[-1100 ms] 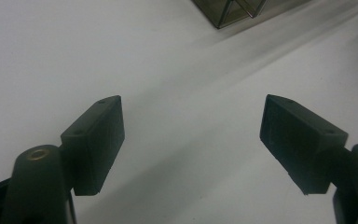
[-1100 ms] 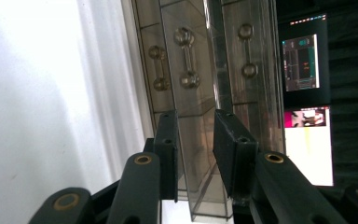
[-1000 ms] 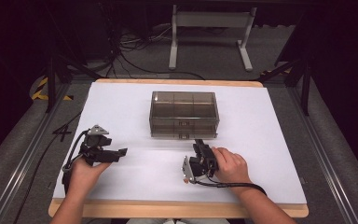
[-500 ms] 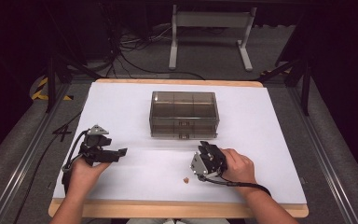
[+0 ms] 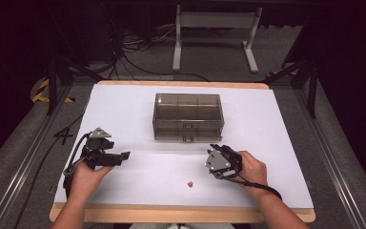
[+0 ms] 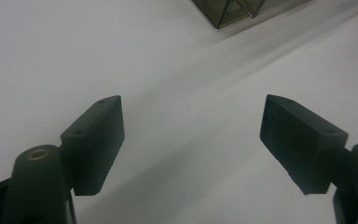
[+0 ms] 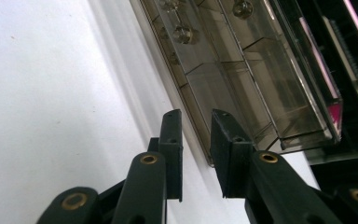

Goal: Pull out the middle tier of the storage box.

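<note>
Drawer box (image 5: 188, 117) near right gripper (image 7: 196, 140); knobs (image 7: 182, 33) visible in right gripper view.

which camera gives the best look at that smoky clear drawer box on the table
The high view: the drawer box shows whole, standing mid-table with both drawers shut. The right gripper view catches its front close up, tilted and cut off. The left gripper view catches one corner at the top edge.

Smoky brown drawer box (image 5: 188, 117), white table (image 5: 276, 143)
</note>
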### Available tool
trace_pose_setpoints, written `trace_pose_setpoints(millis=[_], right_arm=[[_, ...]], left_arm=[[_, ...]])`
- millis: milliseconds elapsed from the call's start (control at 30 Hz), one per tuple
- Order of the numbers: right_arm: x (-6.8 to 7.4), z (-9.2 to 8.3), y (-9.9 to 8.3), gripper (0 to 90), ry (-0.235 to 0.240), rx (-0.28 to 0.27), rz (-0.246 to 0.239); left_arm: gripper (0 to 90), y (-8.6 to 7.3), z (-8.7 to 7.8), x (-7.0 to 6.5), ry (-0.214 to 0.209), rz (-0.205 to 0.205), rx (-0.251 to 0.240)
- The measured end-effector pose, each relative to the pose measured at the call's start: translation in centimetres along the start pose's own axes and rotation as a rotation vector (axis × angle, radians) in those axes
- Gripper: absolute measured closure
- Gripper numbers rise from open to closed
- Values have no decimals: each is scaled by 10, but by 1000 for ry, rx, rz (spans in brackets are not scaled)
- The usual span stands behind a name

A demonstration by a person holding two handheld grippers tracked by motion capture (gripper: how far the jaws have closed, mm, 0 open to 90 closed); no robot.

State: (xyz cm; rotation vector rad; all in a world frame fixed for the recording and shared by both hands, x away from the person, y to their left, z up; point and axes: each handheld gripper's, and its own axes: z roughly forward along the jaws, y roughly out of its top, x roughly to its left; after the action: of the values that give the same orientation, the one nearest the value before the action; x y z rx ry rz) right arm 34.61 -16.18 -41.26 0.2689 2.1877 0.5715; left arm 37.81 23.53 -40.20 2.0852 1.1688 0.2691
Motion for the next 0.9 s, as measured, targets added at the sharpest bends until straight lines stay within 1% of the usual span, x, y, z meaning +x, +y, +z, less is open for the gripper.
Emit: trace_pose_setpoints(millis=[133, 333, 400, 433, 533, 600, 700, 733, 833, 900], right_arm=[[-7, -3, -4, 747, 43, -25, 54], [-14, -5, -9, 747, 88, -47, 98], [-15, -5, -10, 748, 91, -52, 102], [-17, -6, -11, 750, 111, -55, 113], [-19, -6, -13, 750, 132, -56, 129], [-22, -7, -14, 774, 162, -54, 139], [-26, -7, -16, 781, 213, -65, 162], [-26, -7, -16, 781, 213, -65, 162], [-30, -7, -16, 778, 251, -66, 177], [-34, -8, -16, 775, 274, -79, 190]], left_arm=[[224, 0, 0, 0, -1, -1, 0], [224, 0, 0, 0, 0, -1, 1], [224, 0, 0, 0, -1, -2, 1], [224, 0, 0, 0, -1, -1, 1], [224, 0, 0, 0, -1, 2, 3], [224, 0, 0, 0, -1, 2, 2], [224, 0, 0, 0, -3, 1, 2], [224, 0, 0, 0, -3, 1, 2], [224, 0, 0, 0, -3, 1, 2], [224, 0, 0, 0, -4, 0, 0]])
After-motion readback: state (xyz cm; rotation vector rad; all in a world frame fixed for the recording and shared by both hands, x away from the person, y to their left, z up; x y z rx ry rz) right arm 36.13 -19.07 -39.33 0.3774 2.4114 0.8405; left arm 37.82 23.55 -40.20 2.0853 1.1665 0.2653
